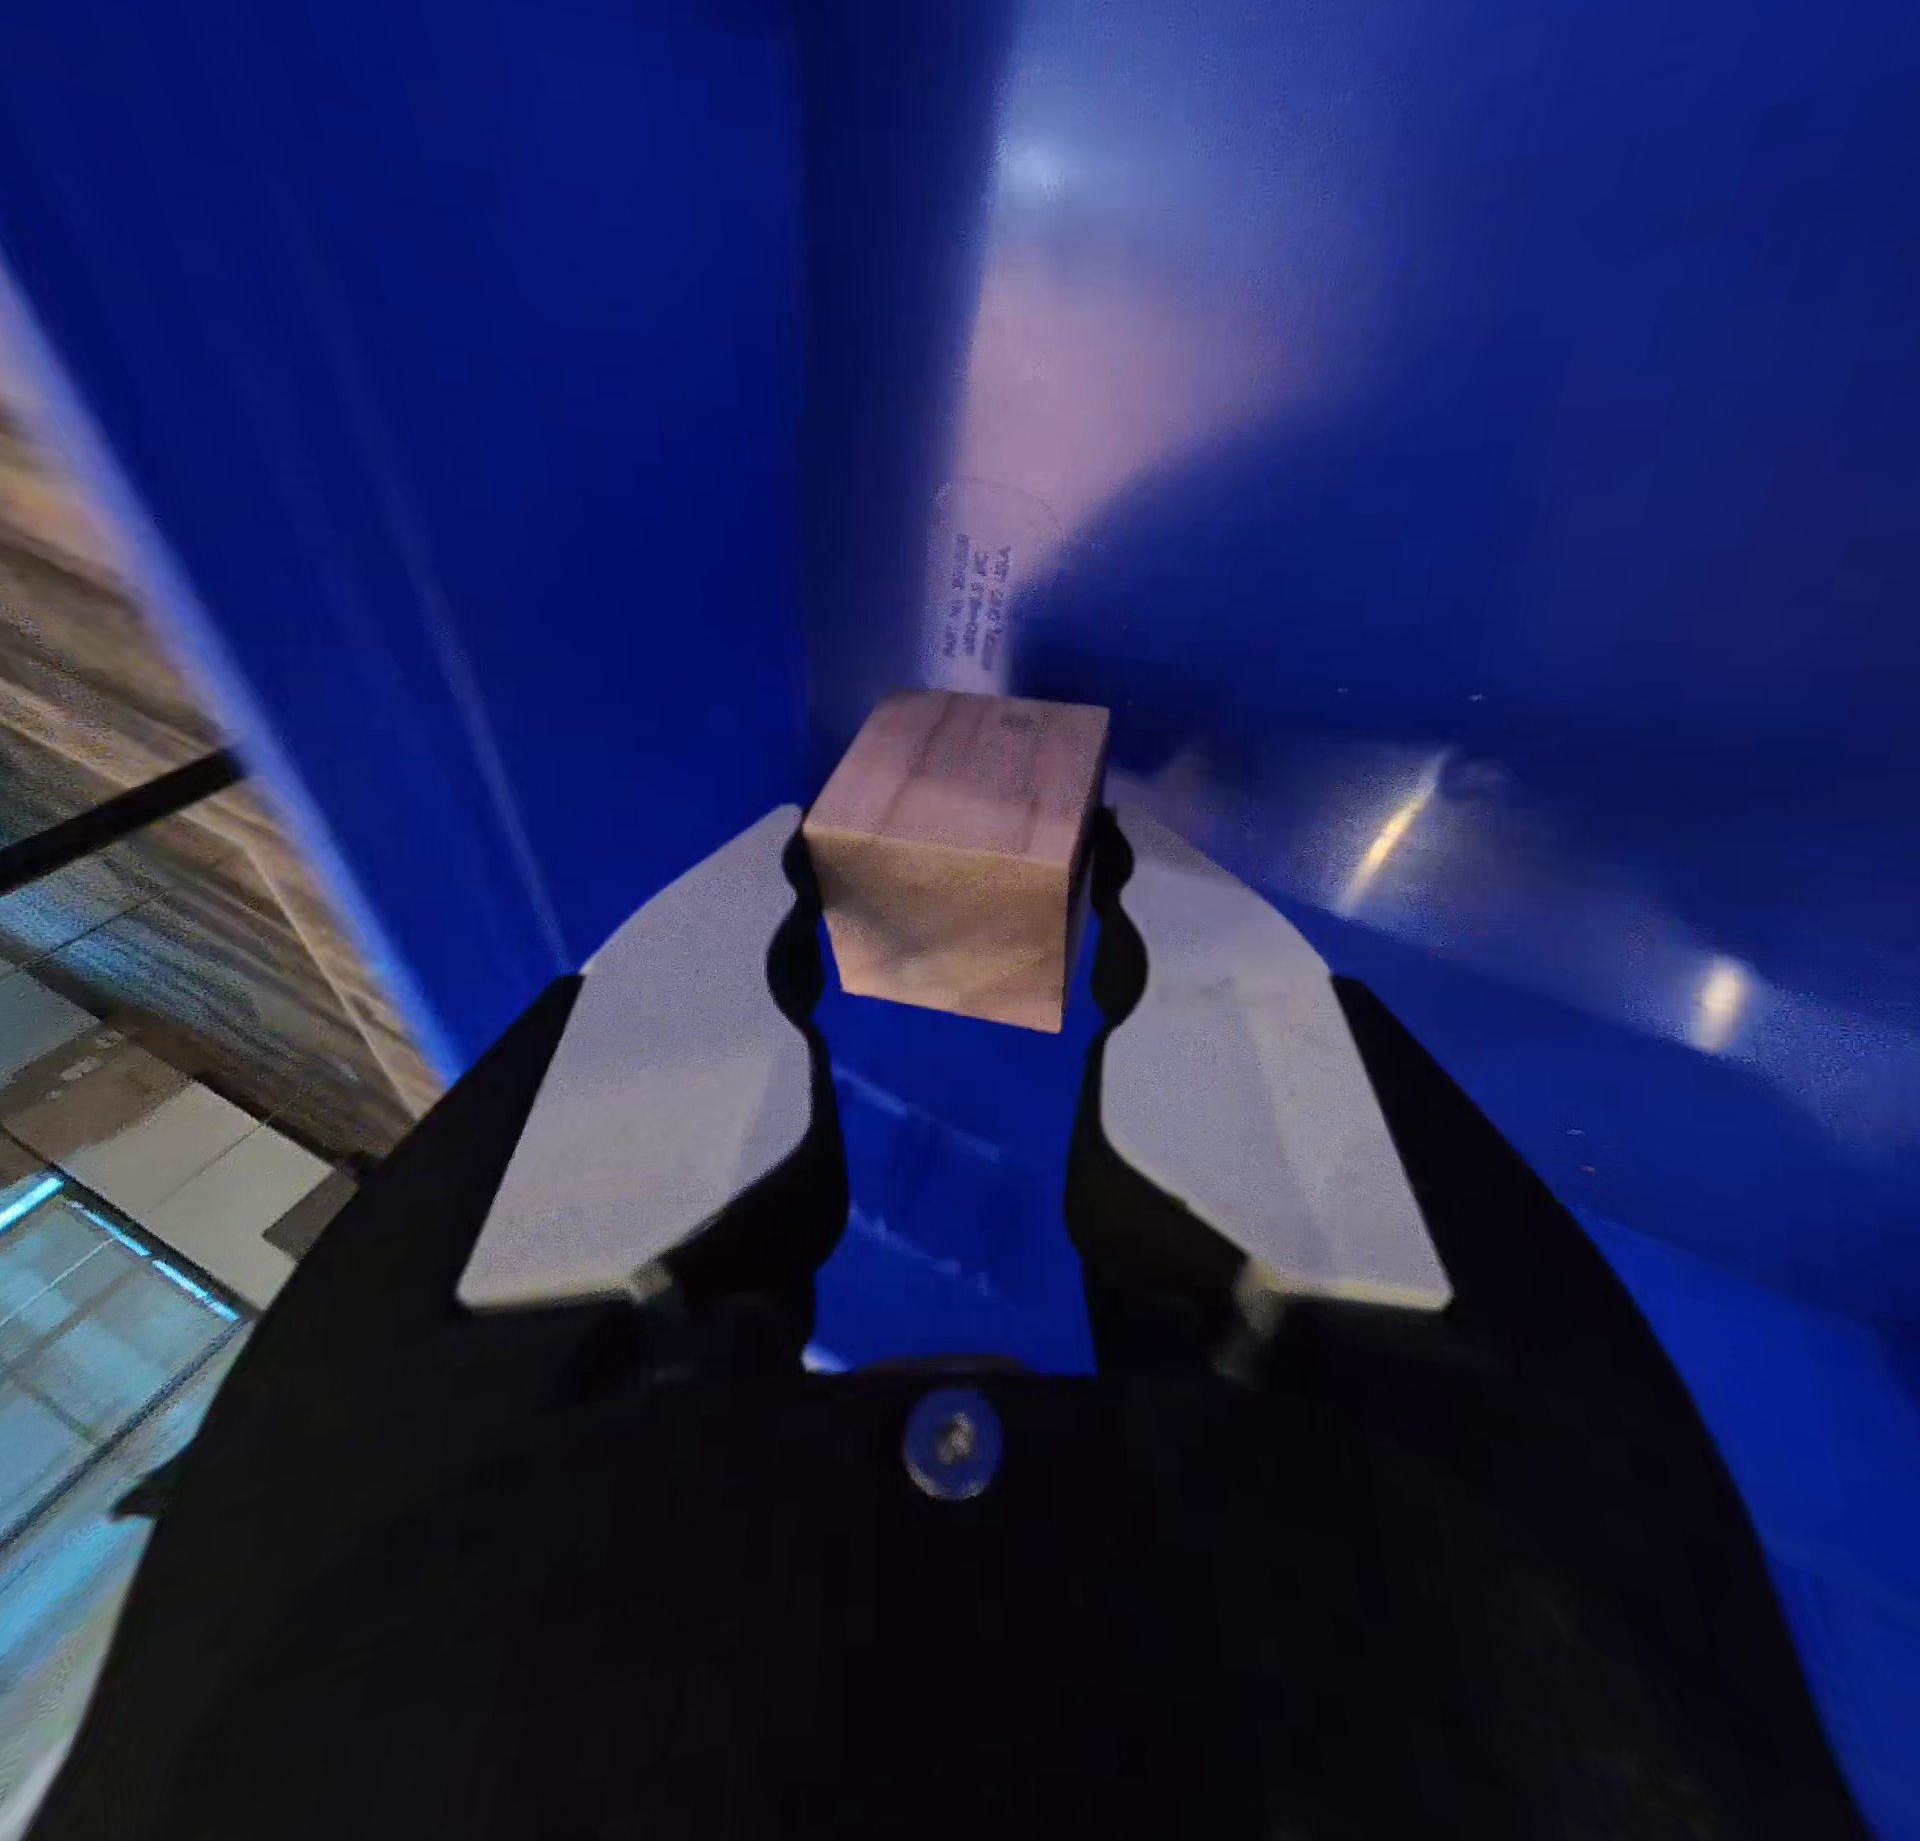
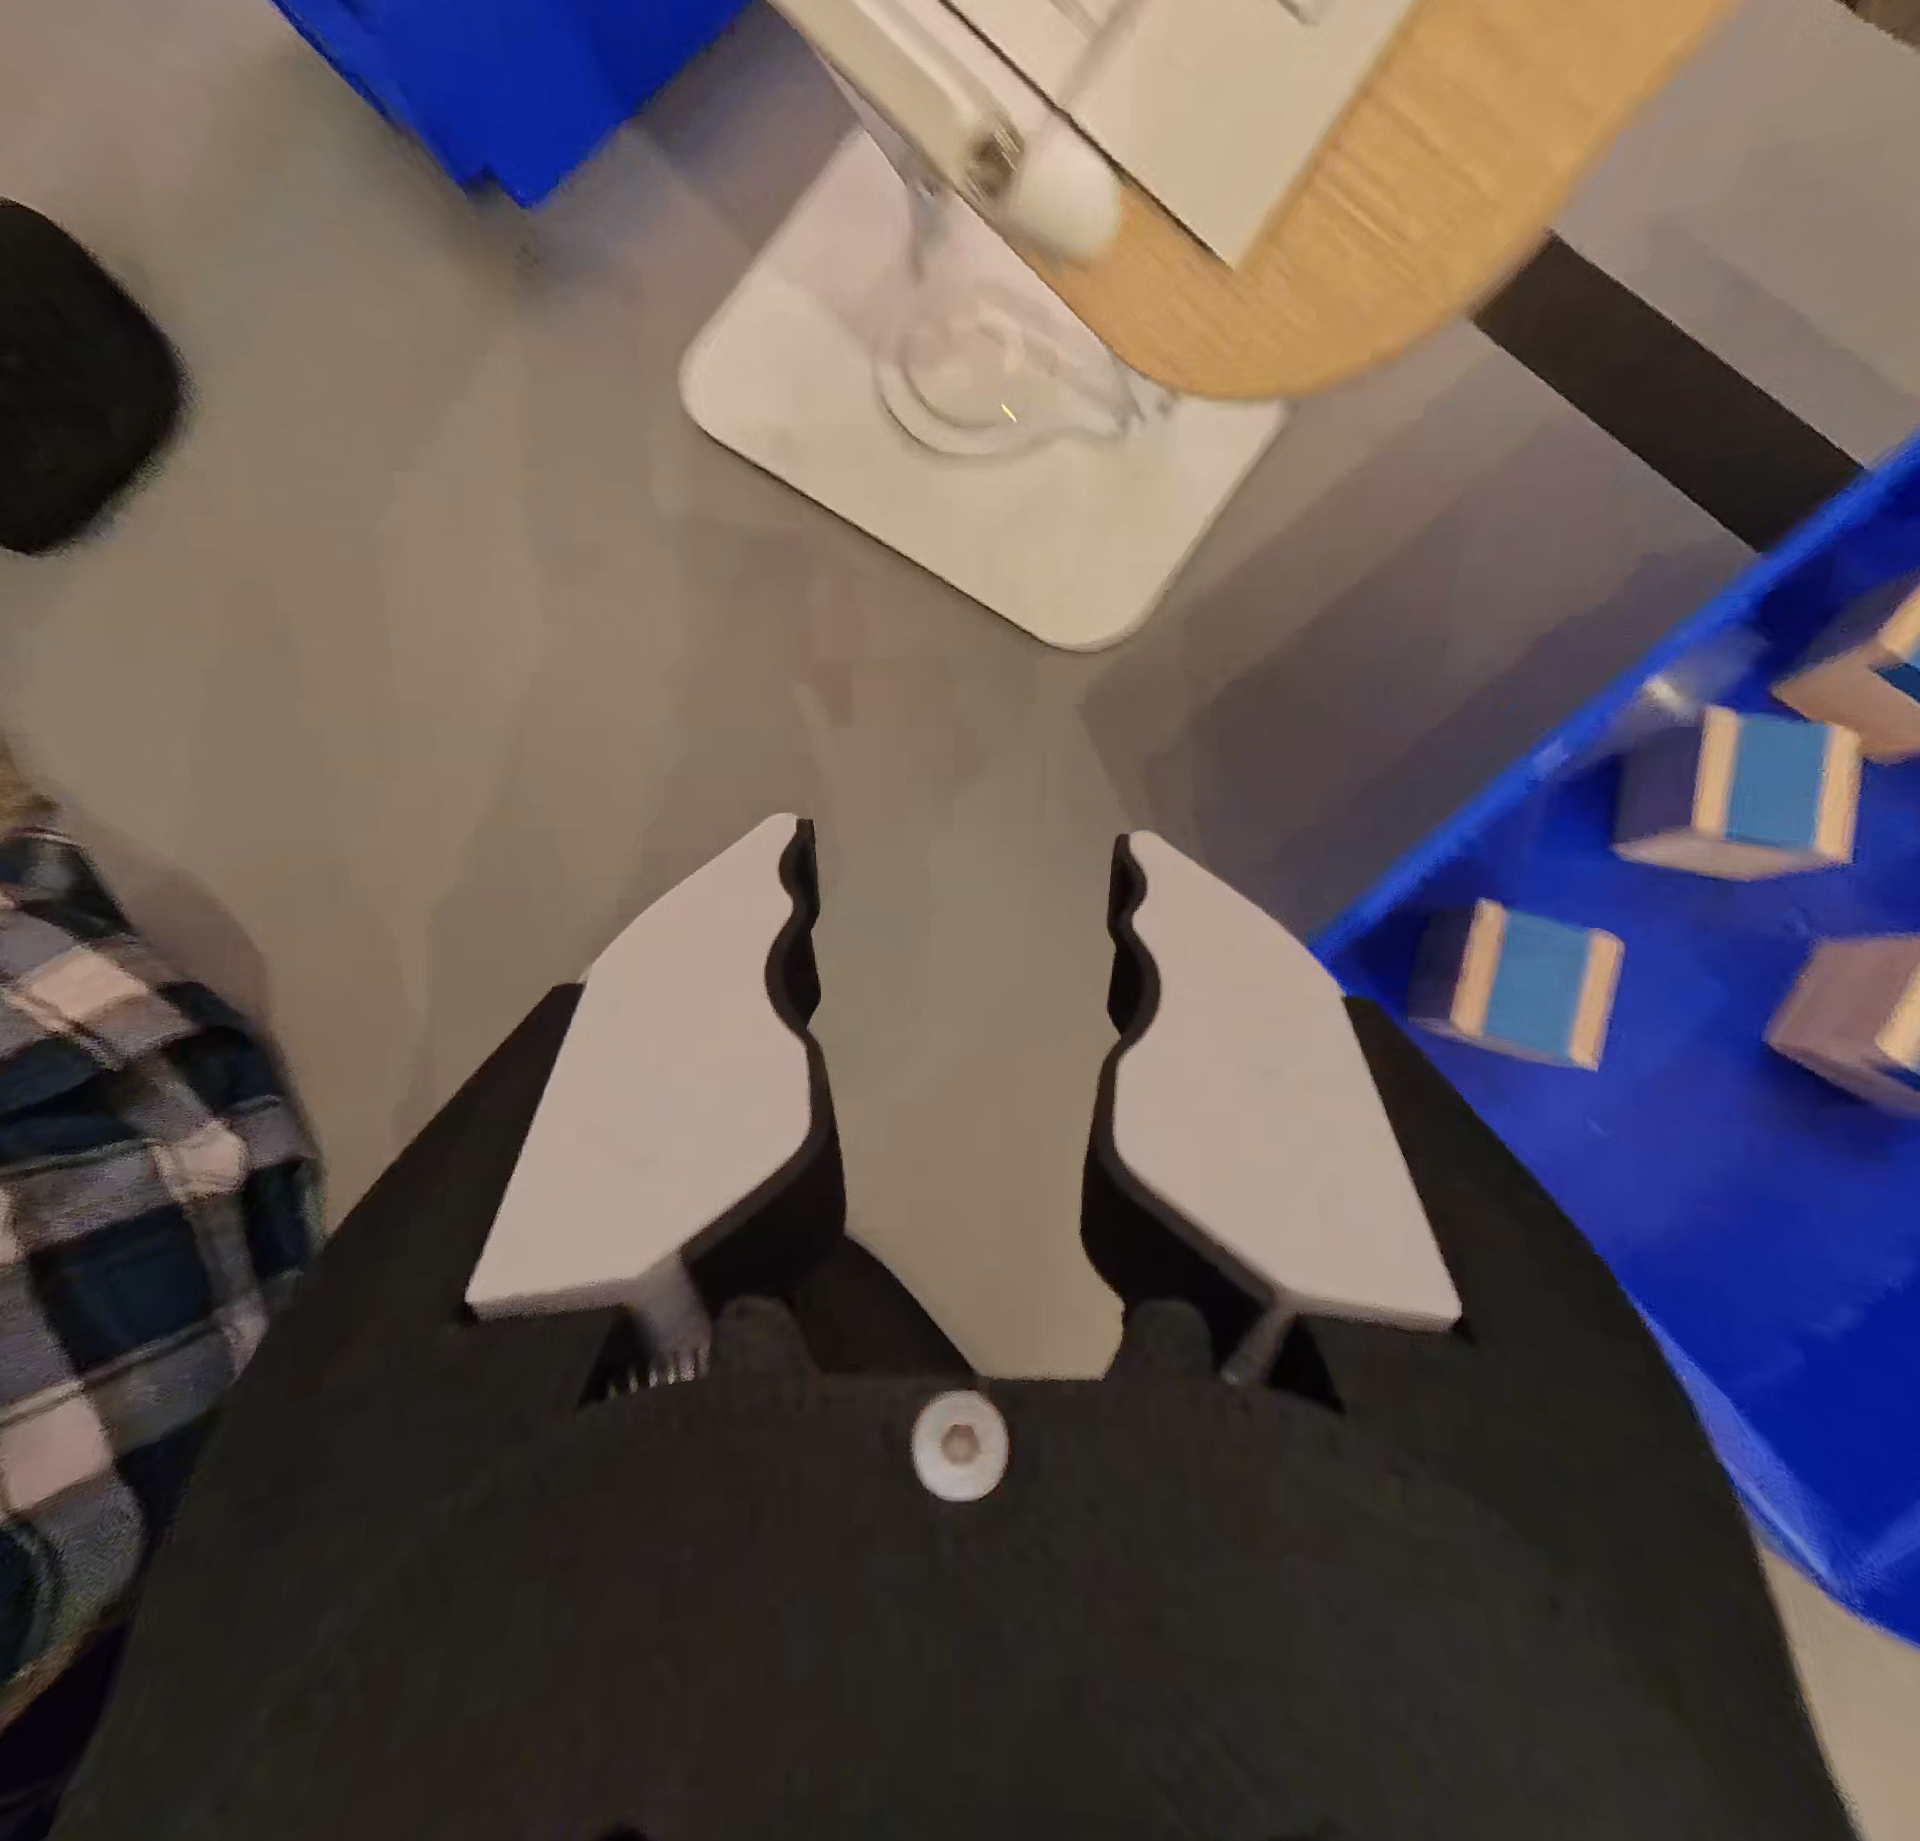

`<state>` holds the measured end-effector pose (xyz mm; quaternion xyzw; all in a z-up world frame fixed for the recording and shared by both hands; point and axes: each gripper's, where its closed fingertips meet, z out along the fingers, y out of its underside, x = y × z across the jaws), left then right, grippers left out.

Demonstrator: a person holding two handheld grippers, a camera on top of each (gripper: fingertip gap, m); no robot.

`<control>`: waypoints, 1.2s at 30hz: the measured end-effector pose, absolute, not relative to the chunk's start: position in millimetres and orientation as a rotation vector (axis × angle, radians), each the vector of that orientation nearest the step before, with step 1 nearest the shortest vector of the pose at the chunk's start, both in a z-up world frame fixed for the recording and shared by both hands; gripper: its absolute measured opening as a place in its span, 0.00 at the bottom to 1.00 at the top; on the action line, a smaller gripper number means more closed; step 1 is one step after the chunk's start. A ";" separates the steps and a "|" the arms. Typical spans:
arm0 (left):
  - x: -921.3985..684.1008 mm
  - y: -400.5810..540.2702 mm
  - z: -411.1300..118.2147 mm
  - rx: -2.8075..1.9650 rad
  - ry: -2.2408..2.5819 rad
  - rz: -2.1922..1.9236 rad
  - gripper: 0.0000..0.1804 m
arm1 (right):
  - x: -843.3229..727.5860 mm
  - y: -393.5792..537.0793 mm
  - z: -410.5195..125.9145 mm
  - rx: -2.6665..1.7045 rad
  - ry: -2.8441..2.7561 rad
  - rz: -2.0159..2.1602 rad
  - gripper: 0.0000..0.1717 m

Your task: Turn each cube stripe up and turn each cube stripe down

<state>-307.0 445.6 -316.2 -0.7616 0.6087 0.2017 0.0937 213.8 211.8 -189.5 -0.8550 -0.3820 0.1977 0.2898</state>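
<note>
Gripping a plain wooden cube [image 1: 951,861] between both pads, left gripper [image 1: 951,856] sits inside the blue bin [image 1: 1455,441]. Right gripper [image 2: 961,856] gapes empty over grey floor; striped cubes [image 2: 1522,981] lie in a blue bin [image 2: 1662,1272] to its right.

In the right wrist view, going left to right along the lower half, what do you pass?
Plaid sleeve → right gripper, jaws apart with only grey floor between them → blue bin holding blue-striped cubes.

Plain wooden cube [image 1: 951,882] lifted inside blue bin [image 1: 1455,441]; striped cubes [image 2: 1522,981] elsewhere.
</note>
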 end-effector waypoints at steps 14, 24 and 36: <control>-86.4 197.8 -83.6 -1.258 1.316 0.126 0.27 | 17.3 143.6 -103.2 -1.684 -0.963 1.740 0.45; 9.5 105.7 -78.3 -1.016 1.363 0.068 0.27 | -15.9 90.2 -73.9 -1.456 -0.916 2.118 0.26; -62.7 139.2 -127.0 -1.296 1.297 0.172 0.00 | 228.8 236.8 -127.2 -2.136 -0.763 0.612 0.26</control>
